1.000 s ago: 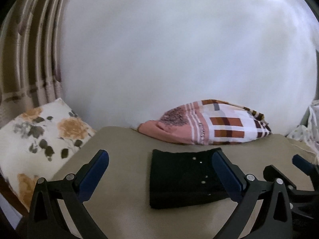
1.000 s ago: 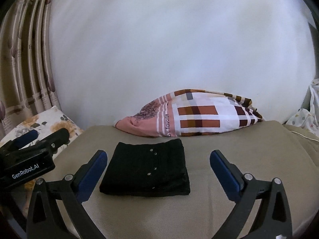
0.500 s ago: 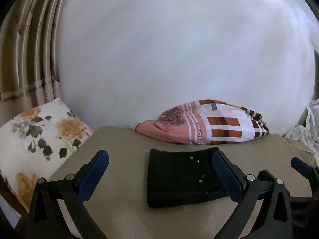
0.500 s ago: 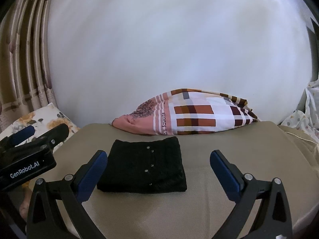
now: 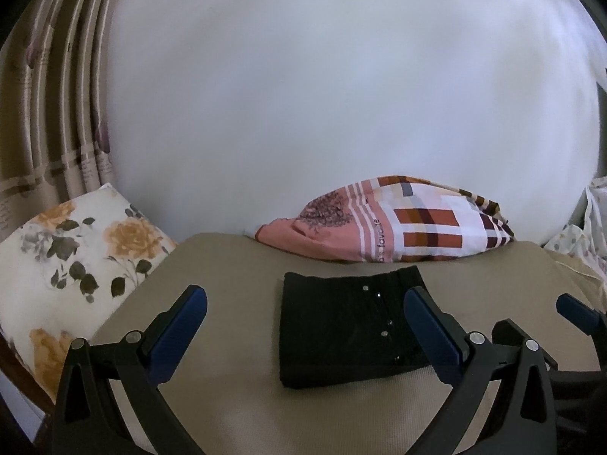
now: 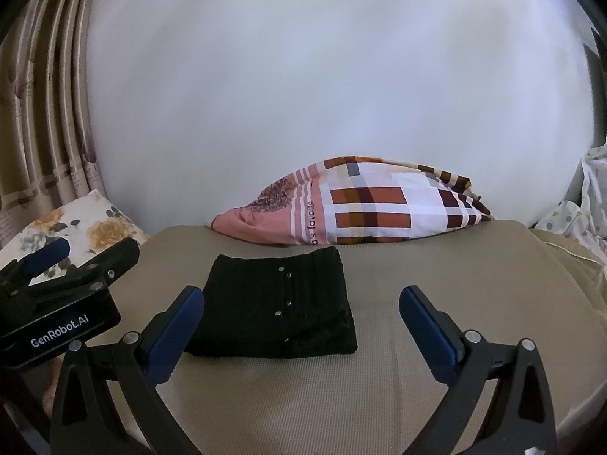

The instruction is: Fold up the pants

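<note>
The black pants (image 5: 349, 322) lie folded into a compact rectangle with small silver studs on the beige mattress (image 5: 235, 398); in the right wrist view the pants (image 6: 277, 303) sit left of centre. My left gripper (image 5: 303, 318) hangs open just above and in front of them, nothing between its blue pads. My right gripper (image 6: 301, 322) is open too, held back from the bundle's near edge. The left gripper's body (image 6: 60, 303) shows at the left of the right wrist view, and a right fingertip (image 5: 576, 311) at the right of the left wrist view.
A pink, white and brown checked pillow (image 5: 387, 223) lies behind the pants against the white wall (image 5: 322, 94). A floral pillow (image 5: 72, 258) sits at the left by striped curtains (image 5: 49, 94). Dotted white fabric (image 6: 580, 204) is at the far right.
Both grippers have drawn back and risen slightly; the folded pants lie still and look a little farther off. Both stayed open.
</note>
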Demonstrator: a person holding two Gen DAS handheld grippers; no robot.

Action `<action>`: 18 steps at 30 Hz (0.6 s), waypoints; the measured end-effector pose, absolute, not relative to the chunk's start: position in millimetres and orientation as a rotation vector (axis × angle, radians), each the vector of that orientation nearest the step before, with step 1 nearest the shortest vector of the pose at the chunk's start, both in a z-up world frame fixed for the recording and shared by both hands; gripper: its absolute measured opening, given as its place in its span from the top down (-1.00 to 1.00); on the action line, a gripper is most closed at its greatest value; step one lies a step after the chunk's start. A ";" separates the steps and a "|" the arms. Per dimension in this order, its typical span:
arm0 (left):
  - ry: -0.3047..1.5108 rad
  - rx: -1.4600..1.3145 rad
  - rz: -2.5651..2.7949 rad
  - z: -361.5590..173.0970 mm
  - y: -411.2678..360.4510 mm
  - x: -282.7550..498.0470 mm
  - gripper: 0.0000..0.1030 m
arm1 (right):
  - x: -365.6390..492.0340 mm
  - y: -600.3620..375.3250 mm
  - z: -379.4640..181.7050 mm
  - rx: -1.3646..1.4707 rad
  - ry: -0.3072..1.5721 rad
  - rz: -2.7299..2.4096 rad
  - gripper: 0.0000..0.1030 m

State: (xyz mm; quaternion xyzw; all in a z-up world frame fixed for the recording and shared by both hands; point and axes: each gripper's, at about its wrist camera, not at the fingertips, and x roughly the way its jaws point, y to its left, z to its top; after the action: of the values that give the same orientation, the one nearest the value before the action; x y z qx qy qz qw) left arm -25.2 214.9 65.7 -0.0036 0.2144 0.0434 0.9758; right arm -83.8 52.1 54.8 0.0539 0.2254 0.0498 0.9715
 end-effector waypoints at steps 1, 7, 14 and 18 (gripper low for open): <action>0.433 -0.007 0.086 64.6 215.4 -25.6 -1.00 | -84.4 52.3 54.4 0.110 0.457 0.101 -0.98; 0.441 -0.004 0.083 63.0 214.3 -22.1 -1.00 | -81.7 51.6 54.2 0.113 0.464 0.104 -0.98; 0.440 -0.003 0.084 61.5 214.1 -21.9 -1.00 | -82.4 51.9 53.5 0.112 0.460 0.103 -0.98; 0.439 -0.003 0.084 61.5 213.8 -21.8 -1.00 | -82.6 51.8 53.9 0.114 0.462 0.103 -0.99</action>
State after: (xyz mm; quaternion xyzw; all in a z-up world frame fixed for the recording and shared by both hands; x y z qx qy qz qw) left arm -21.8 213.8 61.5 -0.0013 0.2175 0.0418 0.9752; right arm -82.6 51.8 53.9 0.0564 0.2285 0.0511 0.9706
